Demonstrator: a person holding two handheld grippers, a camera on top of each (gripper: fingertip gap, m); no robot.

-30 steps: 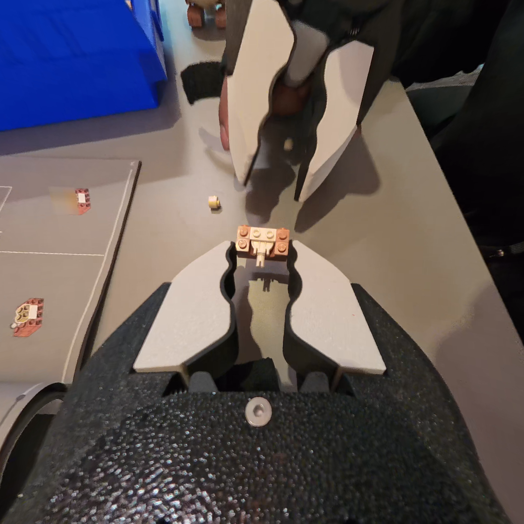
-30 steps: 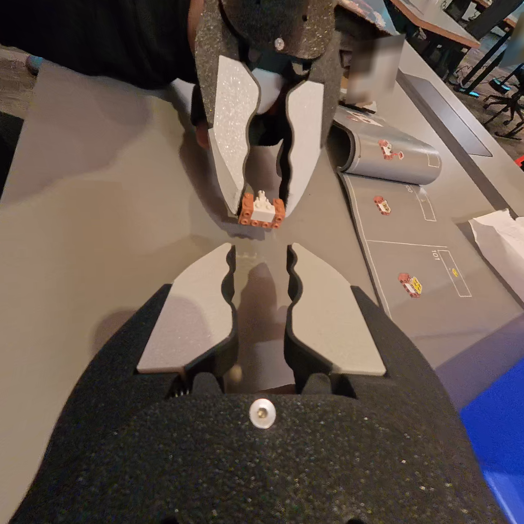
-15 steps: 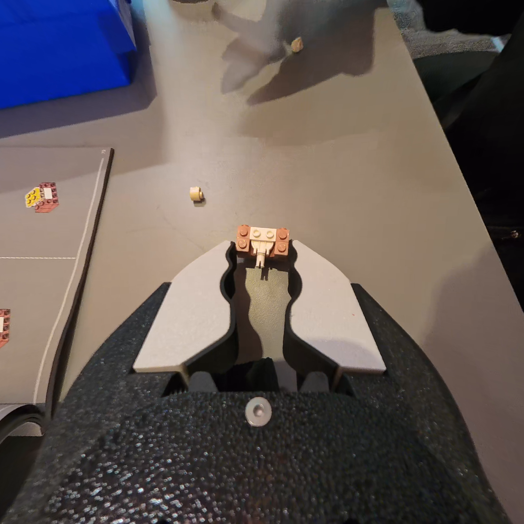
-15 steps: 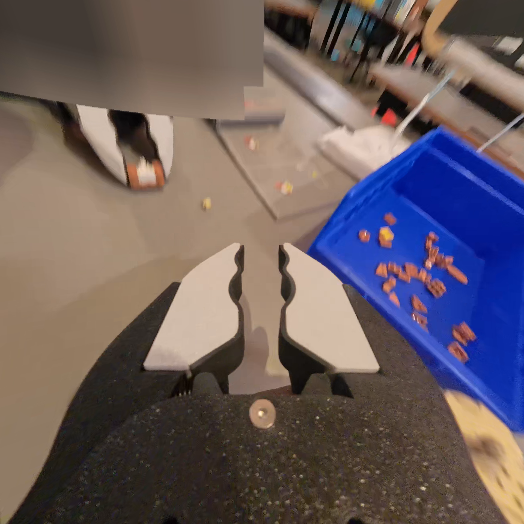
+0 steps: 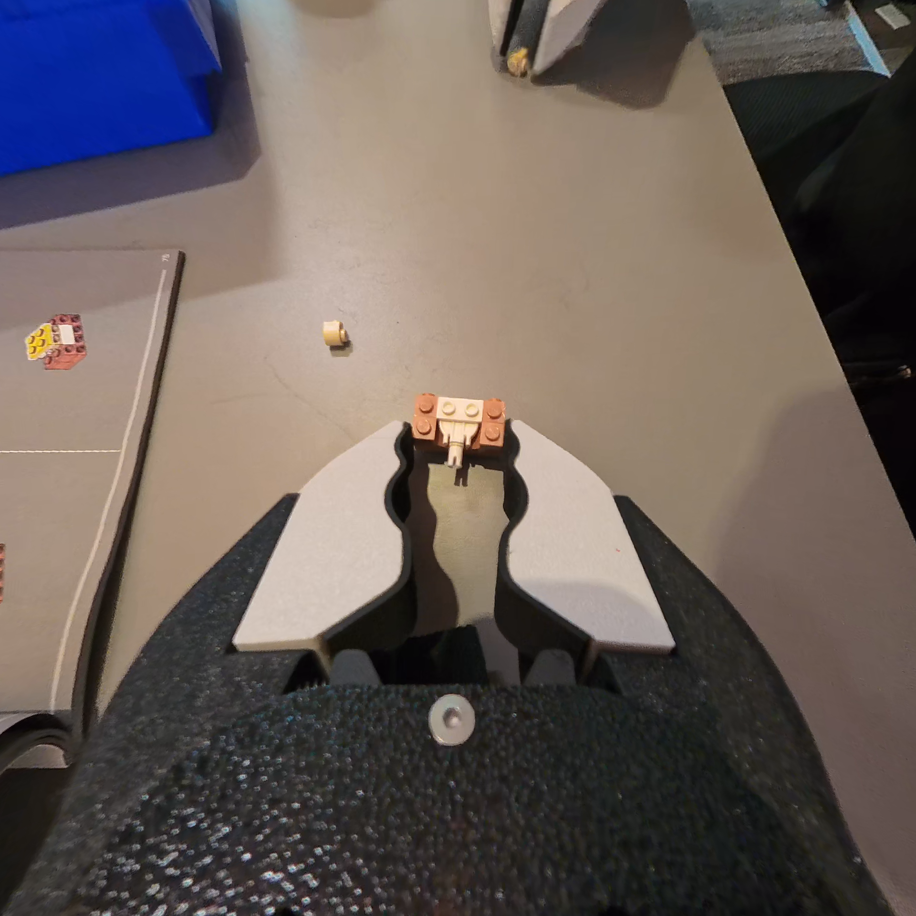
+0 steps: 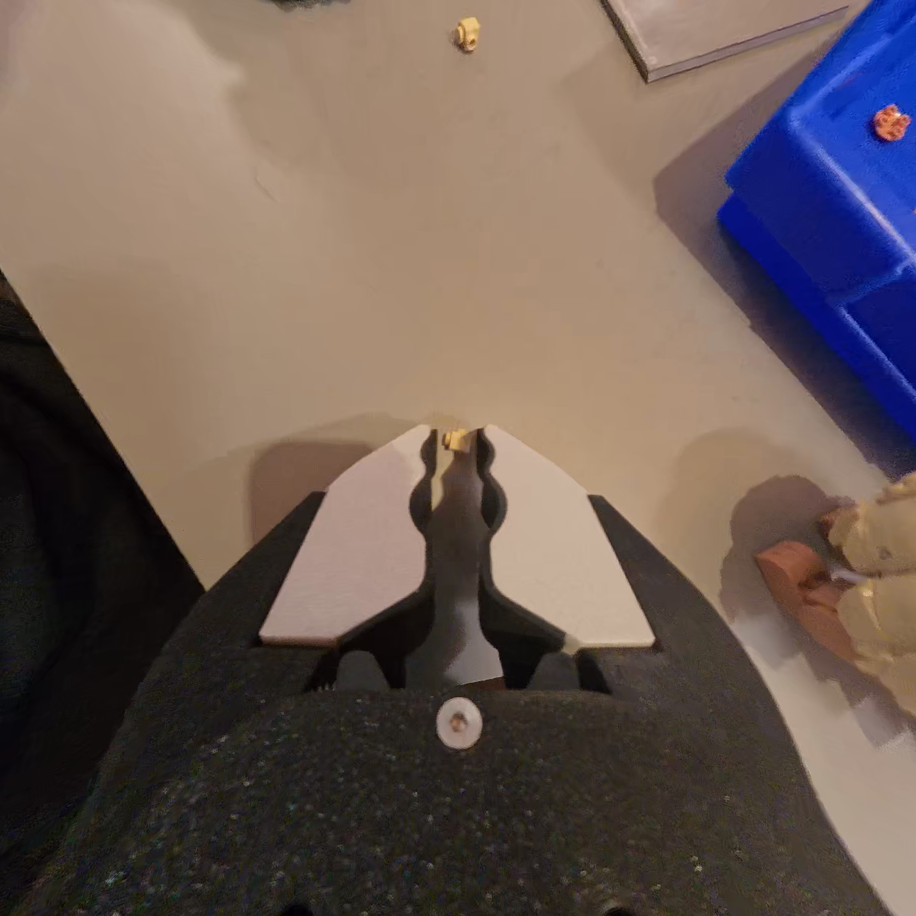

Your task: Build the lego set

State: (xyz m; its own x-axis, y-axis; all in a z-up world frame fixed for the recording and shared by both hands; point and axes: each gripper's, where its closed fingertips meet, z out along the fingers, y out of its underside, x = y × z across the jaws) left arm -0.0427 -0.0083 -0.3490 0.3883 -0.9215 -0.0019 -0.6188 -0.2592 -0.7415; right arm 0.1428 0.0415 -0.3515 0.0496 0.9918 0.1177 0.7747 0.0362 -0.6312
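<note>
From the left wrist view, the left gripper [image 5: 458,431] clamps a small brick assembly [image 5: 459,423] between its tips: brown studded bricks on either side of a cream piece whose peg points back toward the camera. Both pads press on its brown ends, and it hangs just above the grey table [image 5: 570,248]. A loose tan round piece [image 5: 334,333] lies on the table to the far left of it. Farther left lies an open grey booklet [image 5: 89,446] (printed with pictures of brick models), and a blue bin [image 5: 99,79] stands at the far left corner. At the far edge the right gripper [image 5: 520,59] shows its tips, narrowed about a small tan piece [image 5: 517,61].

From the right wrist view, the right gripper [image 6: 457,438] has its jaws narrow with the small tan piece [image 6: 456,439] between the tips; whether both pads press on it is too blurred to tell. The other tan round piece [image 6: 467,33] lies far ahead, the booklet corner [image 6: 718,44] beyond to the right, the blue bin [image 6: 818,208] at right. Near right sits a tan and brown brick model [image 6: 842,585].
</note>
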